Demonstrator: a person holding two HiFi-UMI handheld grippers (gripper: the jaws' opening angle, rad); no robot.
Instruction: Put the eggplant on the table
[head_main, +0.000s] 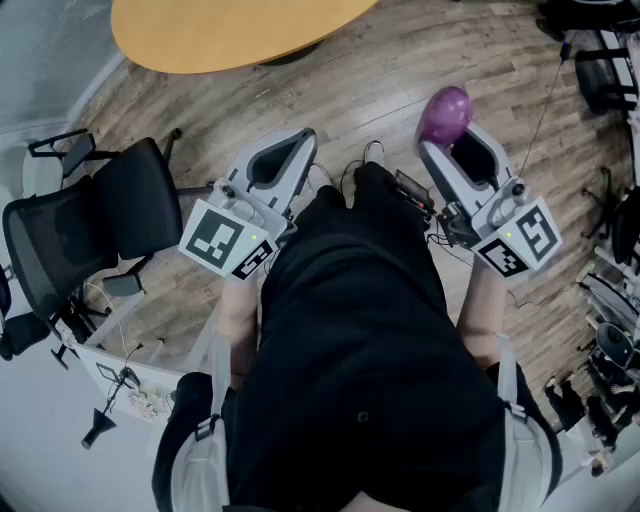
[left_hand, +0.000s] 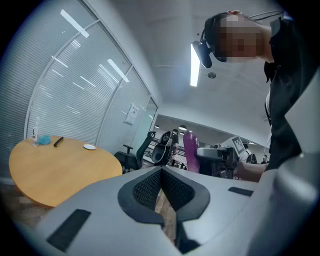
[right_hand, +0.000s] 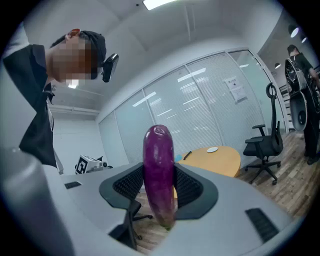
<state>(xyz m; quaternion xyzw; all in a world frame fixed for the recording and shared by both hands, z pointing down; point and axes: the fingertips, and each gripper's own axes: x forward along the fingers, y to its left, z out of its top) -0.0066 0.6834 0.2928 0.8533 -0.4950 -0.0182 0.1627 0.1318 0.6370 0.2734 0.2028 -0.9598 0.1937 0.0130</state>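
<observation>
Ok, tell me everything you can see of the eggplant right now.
The eggplant is glossy purple, long and smooth, with a rounded top end and a lower end that looks duller. It stands upright, clamped across its middle between the right tool's dark ribbed pads, with both ends sticking out. Nothing else touches it. It is held in the air over the wooden floor, well short of the round table.

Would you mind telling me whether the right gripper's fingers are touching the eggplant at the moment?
Touching. The right gripper view shows the eggplant upright between the right gripper and its fingers, both pressed against its sides with no gap.
</observation>
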